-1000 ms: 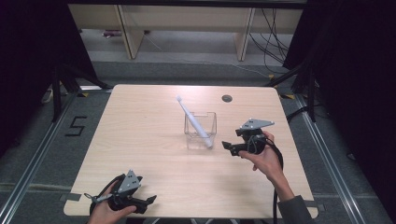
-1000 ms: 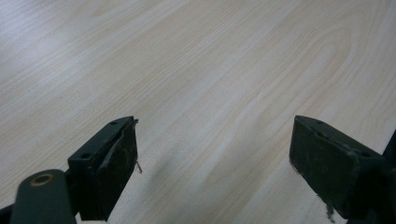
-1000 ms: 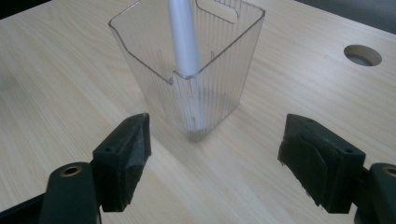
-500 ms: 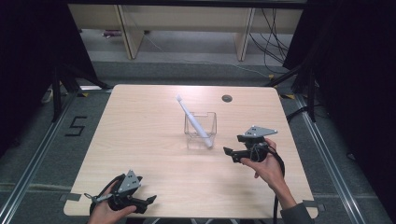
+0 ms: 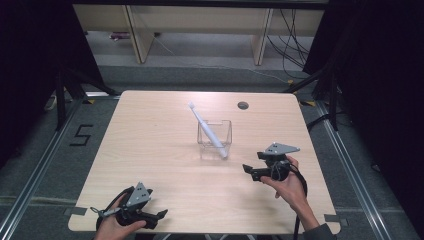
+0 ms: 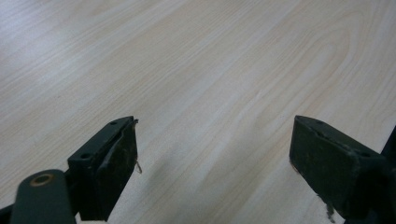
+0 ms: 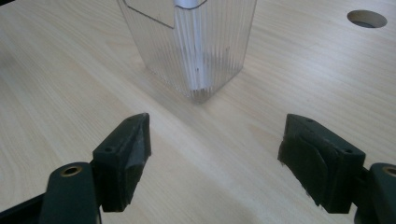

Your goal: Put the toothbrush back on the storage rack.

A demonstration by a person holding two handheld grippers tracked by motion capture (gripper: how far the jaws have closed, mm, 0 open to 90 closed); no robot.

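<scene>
A clear ribbed plastic cup (image 5: 215,138) stands near the middle of the wooden table (image 5: 160,130), with a white toothbrush (image 5: 205,127) leaning in it, head up and to the left. In the right gripper view the cup (image 7: 196,46) stands just ahead of the jaws, apart from them. My right gripper (image 5: 248,171) (image 7: 215,154) is open and holds nothing, to the right of and nearer than the cup. My left gripper (image 5: 161,216) (image 6: 212,158) rests open at the table's front left, over bare wood.
A round cable hole (image 5: 243,105) (image 7: 366,18) lies in the table's far right part. Metal floor rails and a floor mark "5" (image 5: 82,135) flank the table. Shelving legs stand behind it.
My right gripper has drawn back toward the person and slightly down the table, away from the cup. The left gripper has not moved.
</scene>
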